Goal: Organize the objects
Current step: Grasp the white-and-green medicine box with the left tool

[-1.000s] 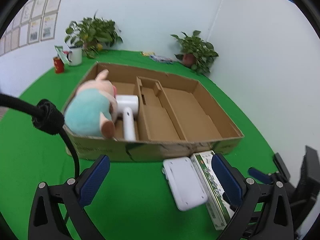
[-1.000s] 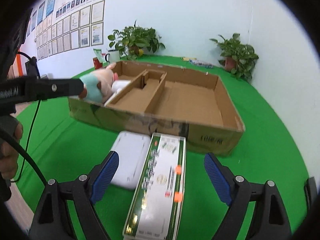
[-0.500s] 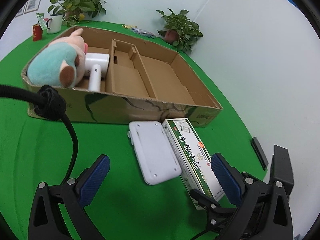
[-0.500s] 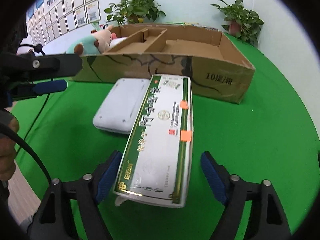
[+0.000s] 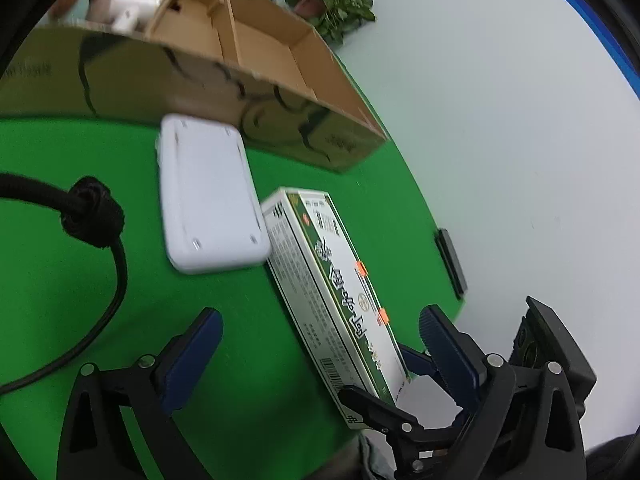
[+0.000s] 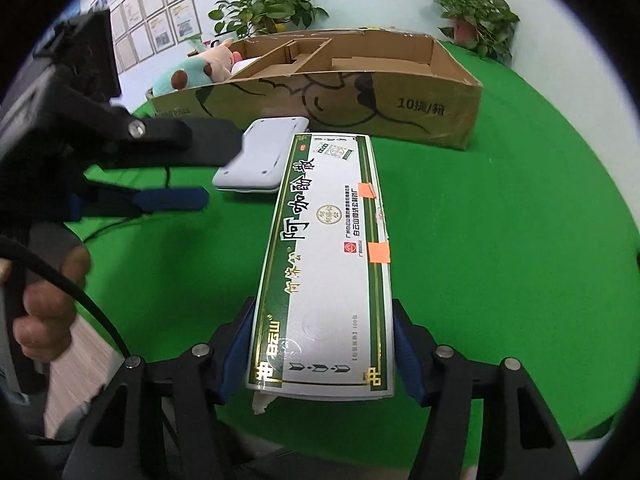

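A long green-and-white medicine box (image 6: 332,240) lies on the green table, also in the left wrist view (image 5: 332,280). My right gripper (image 6: 324,344) has its blue pads against both long sides of the box's near end. A flat white case (image 5: 208,196) lies beside the box, also in the right wrist view (image 6: 264,152). My left gripper (image 5: 316,348) is open and empty, over the table near the box's near end. The divided cardboard box (image 6: 400,92) stands behind, with a plush pig (image 6: 192,72) and a white hair dryer (image 5: 136,4) in its left compartment.
Potted plants (image 6: 476,20) stand at the back of the table. A dark flat object (image 5: 452,264) lies near the right table edge. A black cable (image 5: 92,264) hangs at left. The table's front edge is close below my right gripper.
Both grippers dropped lower and closer to the table. My right gripper moved forward around the medicine box's near end and closed onto its sides. My left gripper swung right, toward the box.
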A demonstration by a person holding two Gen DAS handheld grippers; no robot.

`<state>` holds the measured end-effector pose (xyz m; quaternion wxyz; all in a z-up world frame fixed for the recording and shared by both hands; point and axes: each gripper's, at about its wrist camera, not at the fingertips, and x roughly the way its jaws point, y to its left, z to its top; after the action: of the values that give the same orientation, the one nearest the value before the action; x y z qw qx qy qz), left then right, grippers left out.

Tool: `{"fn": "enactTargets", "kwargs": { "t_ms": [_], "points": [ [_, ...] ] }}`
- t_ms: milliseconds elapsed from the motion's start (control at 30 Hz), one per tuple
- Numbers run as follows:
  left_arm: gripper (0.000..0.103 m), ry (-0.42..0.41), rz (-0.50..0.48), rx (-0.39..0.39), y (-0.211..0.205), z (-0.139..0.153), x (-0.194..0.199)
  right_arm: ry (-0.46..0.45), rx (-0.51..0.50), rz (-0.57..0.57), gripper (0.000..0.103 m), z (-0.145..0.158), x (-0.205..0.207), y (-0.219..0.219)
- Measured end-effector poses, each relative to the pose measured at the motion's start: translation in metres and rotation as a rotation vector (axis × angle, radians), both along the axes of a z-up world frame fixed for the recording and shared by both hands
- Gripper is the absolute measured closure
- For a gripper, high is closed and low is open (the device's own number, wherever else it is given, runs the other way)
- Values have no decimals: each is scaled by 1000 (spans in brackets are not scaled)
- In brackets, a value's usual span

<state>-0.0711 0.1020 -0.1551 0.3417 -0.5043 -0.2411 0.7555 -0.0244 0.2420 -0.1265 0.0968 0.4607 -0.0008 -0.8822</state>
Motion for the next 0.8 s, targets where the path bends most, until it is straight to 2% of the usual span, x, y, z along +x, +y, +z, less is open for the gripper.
{"fn": "enactTargets", "kwargs": {
  "t_ms": [133,300,367,433,500,600,633,800],
  "points": [
    [9,-23,-26,18,4,-11,6,-25,-72,-36,42,1,11,3],
    [19,-30,-50,33,10,-13,7,-35,-103,-40,42,1,14,-1],
    [29,-35,-53,31,11,-15,6,-60,-186,-30,42,1,14,2],
    [35,-31,-53,21,12,-16,6,-76,-239,-25,42,0,13,3],
    [43,-27,-55,18,13,-16,6,-78,-257,-22,42,-1,15,3],
    [47,-11,-52,-10,15,-15,7,-75,-261,-19,43,-2,14,1],
    [52,-8,-50,-18,15,-14,7,-74,-260,-18,43,-2,14,0],
    [57,9,-49,3,11,-6,6,-58,-237,-4,43,1,16,-5]
  ]
}}
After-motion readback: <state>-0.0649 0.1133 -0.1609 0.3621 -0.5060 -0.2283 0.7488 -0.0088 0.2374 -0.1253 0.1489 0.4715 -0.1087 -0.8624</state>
